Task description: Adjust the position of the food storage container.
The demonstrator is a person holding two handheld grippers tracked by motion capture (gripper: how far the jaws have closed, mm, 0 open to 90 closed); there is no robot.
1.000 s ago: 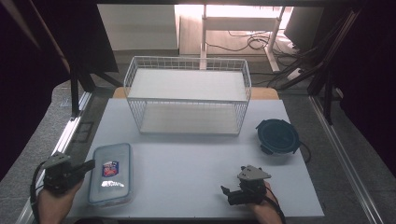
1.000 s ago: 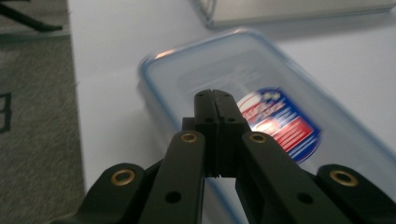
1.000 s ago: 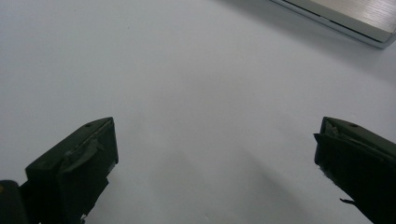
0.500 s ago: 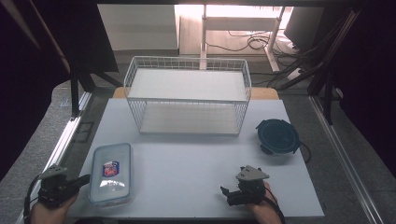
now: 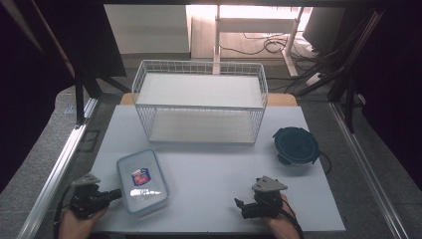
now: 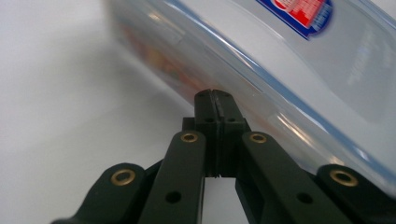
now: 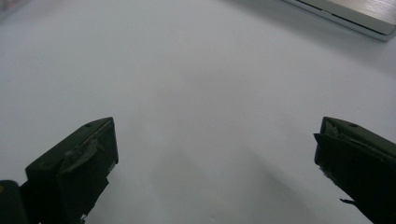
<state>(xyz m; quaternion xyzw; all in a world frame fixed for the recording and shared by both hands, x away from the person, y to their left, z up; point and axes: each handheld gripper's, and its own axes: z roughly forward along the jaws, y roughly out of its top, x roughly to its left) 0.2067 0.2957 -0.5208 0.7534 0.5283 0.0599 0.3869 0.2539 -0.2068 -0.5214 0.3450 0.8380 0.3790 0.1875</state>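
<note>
Since a second ago our left gripper has slid low and toward the near left corner of the table, and its closed jaws now sit against the near left side of the clear food box. The box itself lies where it lay before, flat on the table at the near left, lid on, with a red and blue label on top. In the left gripper view the two black jaws are pressed tip to tip with nothing between them, right at the box's wall under the blue rim of its lid. We judge that this sets up a push or nudge on the box rather than a grab, since shut jaws cannot take hold of it.

Our right gripper has kept its place at the near right, resting over bare table. Its jaws stand wide apart and hold nothing.

Counting what is out: one clear box, one round dark lid or bowl at the right, well apart from the box, one white wire basket across the far middle, and two grippers.
</note>
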